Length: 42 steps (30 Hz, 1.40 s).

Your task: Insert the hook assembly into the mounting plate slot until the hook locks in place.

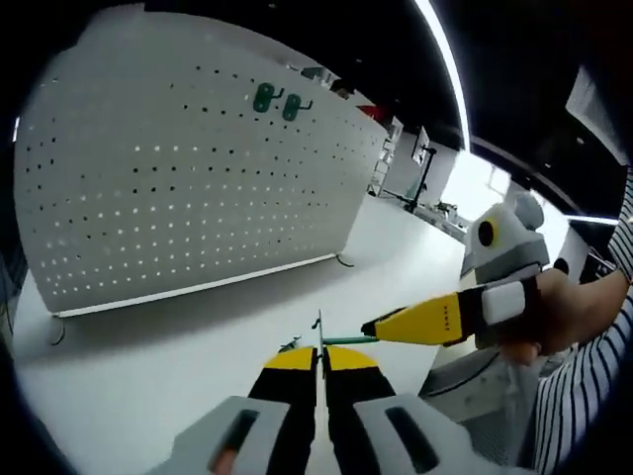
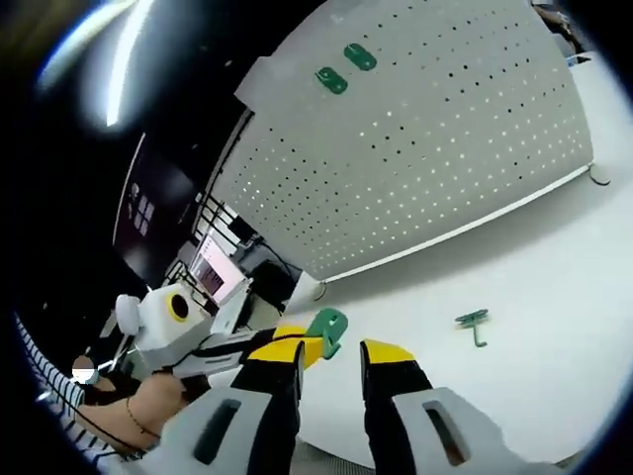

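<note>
Hook assembly [image 1: 341, 340], left gripper view: pinched at the closed tips of the left gripper [image 1: 318, 358], well short of the pegboard [image 1: 198, 178]; it could twist loose. Right gripper view: the right gripper [image 2: 331, 361] stands spread and empty; a second green hook [image 2: 474, 323] lies on the table [image 2: 554, 327] and risks leaving sight.

Count taken across both views:
- one white pegboard [image 1: 188, 168], standing upright on the worktop [image 1: 148, 386]
- two green hooks [image 1: 278, 101] hung side by side near its top edge
- one green hook piece [image 2: 474, 324] lay loose on the worktop
- one green plate piece [image 2: 327, 328] was at the left claw's tip
- two claws: left claw [image 1: 321, 361], right claw [image 2: 331, 361]
- one striped sleeve [image 1: 593, 366]
- one ceiling light strip [image 1: 450, 69]
</note>
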Motion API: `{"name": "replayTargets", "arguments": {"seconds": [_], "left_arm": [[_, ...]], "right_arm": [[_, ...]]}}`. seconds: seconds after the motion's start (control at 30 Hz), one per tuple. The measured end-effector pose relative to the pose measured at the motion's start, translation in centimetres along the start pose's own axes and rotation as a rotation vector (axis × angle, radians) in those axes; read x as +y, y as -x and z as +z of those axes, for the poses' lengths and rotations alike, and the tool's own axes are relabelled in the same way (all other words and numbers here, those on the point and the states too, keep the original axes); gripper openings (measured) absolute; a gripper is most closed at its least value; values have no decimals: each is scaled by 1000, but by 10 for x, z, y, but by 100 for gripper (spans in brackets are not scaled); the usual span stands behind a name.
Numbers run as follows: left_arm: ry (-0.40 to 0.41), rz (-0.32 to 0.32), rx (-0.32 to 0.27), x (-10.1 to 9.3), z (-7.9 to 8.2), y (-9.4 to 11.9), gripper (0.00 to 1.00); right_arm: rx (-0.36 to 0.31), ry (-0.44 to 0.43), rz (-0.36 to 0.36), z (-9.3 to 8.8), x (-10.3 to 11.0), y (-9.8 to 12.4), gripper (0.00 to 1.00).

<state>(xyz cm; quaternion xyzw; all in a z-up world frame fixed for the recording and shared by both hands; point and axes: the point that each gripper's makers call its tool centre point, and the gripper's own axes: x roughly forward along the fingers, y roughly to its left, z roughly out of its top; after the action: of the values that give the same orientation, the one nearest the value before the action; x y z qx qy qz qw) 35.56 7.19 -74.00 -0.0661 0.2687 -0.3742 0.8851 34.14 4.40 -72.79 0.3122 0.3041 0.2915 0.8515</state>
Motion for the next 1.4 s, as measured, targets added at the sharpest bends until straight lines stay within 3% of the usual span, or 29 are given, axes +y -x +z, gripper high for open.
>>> {"name": "replayTargets", "arguments": {"seconds": [0.13,0.67,0.77,1.4], "left_arm": [[7,-4,-10,-3,0,0,1],[-20,-32,-52,-18,11,-4,1],[-8,-45,-54,-20,12,-5,1],[-116,-28,-103,-23,24,2,1]], "right_arm": [[-8,-97,27,0,2,-1,15],[-39,-198,61,6,2,2,4],[-57,-284,80,8,3,3,3],[-85,-332,112,14,10,2,0]]}}
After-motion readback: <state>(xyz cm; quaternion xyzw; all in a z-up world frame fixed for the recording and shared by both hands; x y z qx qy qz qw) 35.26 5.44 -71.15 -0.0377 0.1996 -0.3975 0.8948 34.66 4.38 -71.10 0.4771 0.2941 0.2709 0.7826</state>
